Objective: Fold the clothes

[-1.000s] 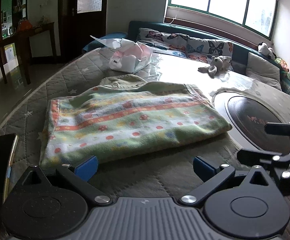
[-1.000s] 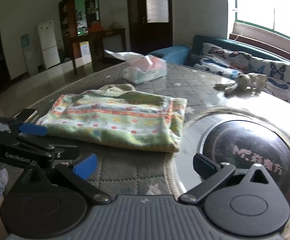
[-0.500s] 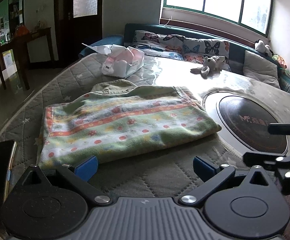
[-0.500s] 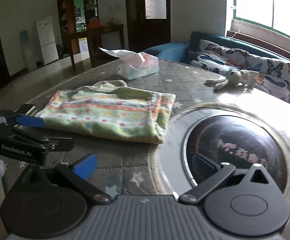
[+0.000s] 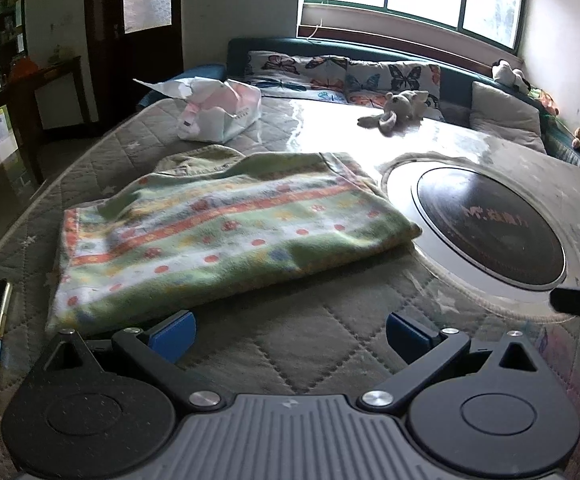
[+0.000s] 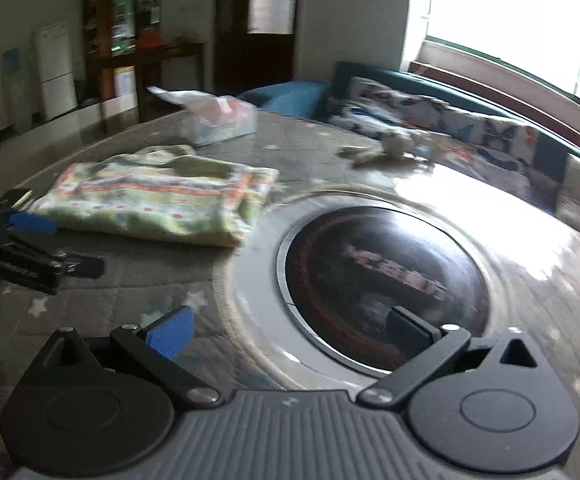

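The left tool (image 5: pixel 288 330) hangs with its blue-padded fingers spread wide and nothing between them, and the folded green patterned cloth (image 5: pixel 226 236) lies flat on the quilted desk (image 5: pixel 313 344) just ahead of it, toward its left finger. The right tool (image 6: pixel 288 330) is likewise wide open and empty, poised over the rim of the round dark inset plate (image 6: pixel 381 284), with the cloth well ahead to its left.
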Available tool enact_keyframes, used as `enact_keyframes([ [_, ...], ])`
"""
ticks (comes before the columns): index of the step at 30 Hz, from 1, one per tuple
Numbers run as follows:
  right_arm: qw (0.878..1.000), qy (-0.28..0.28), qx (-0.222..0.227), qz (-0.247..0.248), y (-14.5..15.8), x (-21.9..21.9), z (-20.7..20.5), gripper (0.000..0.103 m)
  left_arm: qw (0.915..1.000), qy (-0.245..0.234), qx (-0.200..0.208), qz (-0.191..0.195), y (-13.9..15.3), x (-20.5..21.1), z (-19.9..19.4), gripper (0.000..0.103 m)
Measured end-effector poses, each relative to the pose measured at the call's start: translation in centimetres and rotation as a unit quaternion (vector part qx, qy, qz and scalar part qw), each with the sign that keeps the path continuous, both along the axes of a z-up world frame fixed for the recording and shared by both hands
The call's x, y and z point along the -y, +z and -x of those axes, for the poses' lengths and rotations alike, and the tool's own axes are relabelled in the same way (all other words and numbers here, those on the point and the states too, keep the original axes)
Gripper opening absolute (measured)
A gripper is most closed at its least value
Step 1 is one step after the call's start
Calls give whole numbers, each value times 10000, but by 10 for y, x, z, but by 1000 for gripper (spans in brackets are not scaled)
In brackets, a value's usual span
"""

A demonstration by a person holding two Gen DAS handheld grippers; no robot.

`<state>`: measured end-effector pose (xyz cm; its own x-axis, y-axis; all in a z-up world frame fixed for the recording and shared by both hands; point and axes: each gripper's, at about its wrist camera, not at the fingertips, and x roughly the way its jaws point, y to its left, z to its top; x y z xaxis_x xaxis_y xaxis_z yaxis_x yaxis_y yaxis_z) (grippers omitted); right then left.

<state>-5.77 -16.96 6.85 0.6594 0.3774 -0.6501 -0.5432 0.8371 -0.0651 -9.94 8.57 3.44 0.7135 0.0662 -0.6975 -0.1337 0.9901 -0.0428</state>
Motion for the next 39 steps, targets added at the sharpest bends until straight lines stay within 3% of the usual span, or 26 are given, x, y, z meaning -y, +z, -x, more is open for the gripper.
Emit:
enact_keyframes([
  [7, 9984, -567, 12, -15, -6, 24, 2, 103, 9999, -72, -125, -5, -10, 4, -3, 103],
  [28, 9909, -1343, 114, -42, -22, 67, 6, 103, 9999, 92, -135, -37, -20, 10, -10, 103],
  [39, 9940, -1068, 166, -189, -24, 49, 14, 103, 9993, 339, 32, -153, -10, 9, 0, 103],
])
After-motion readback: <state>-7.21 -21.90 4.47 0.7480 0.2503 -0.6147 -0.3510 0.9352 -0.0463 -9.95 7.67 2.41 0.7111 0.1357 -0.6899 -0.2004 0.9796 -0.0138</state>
